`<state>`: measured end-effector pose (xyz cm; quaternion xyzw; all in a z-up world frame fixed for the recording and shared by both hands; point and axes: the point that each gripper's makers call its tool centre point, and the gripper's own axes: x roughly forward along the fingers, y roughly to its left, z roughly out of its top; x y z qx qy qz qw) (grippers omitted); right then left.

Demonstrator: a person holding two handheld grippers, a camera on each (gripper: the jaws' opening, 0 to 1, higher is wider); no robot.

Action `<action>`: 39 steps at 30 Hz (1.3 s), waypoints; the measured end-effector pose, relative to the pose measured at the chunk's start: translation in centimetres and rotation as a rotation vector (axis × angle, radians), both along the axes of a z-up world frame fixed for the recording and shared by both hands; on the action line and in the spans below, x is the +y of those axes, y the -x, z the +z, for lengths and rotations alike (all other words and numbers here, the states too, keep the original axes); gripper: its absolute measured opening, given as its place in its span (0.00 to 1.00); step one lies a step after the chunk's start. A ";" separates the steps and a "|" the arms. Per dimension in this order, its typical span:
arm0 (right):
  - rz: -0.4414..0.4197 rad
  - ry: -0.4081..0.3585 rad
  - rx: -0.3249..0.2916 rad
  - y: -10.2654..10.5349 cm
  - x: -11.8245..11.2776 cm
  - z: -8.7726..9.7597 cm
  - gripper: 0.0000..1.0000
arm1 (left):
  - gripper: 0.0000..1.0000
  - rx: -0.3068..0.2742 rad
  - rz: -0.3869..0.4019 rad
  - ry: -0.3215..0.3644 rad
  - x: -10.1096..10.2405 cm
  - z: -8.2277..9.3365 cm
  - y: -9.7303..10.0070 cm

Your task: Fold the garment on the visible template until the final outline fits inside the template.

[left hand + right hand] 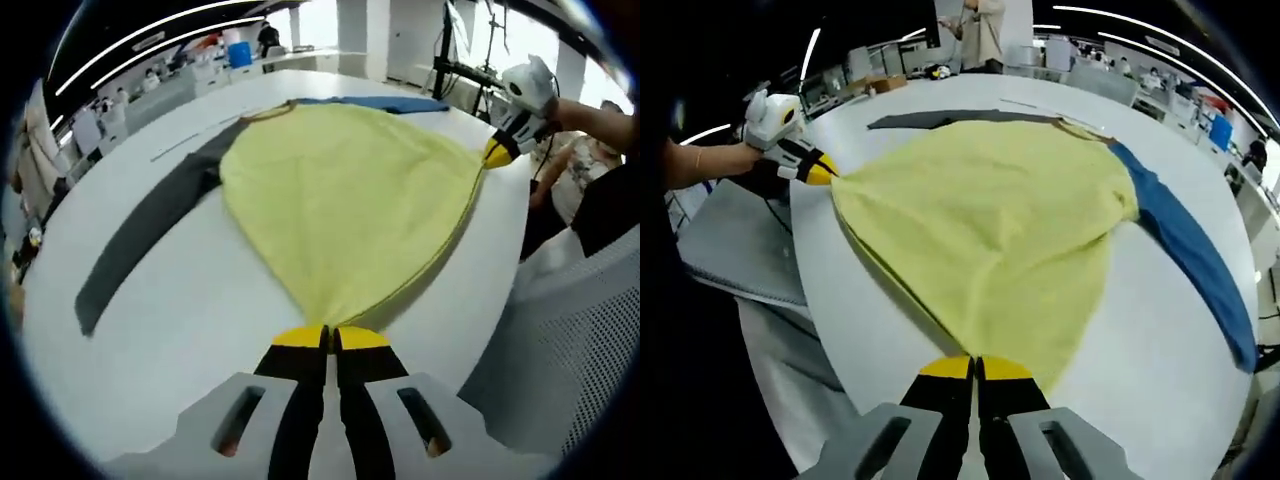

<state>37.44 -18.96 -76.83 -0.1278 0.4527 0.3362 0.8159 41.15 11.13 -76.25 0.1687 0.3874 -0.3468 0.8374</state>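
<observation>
While the yellow garment (340, 200) lies spread on the white table (200, 310), the left gripper (331, 338) and right gripper (975, 367) each pinch a near hem corner; its grey sleeve (140, 235) stretches left, its blue sleeve (1190, 245) right.

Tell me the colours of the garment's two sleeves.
One sleeve is dark grey, the other sleeve blue; the blue shows best in the right gripper view.

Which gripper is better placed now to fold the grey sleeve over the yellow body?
Left, probably. The left gripper and right gripper each pinch a hem corner of the yellow garment. The long grey sleeve lies on the left gripper's side, the blue sleeve on the right's.
</observation>
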 end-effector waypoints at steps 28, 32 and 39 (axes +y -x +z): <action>-0.335 -0.061 0.057 -1.3 -3.8 1.3 0.18 | 0.33 0.041 0.212 0.062 0.8 0.9 -0.5; -0.365 -0.041 0.065 -1.1 -4.0 0.8 0.17 | 0.31 0.052 0.235 0.052 1.1 0.3 -0.5; -0.408 -0.016 0.084 -0.7 -4.4 0.0 0.11 | 0.27 0.041 0.207 -0.056 2.0 -0.7 0.0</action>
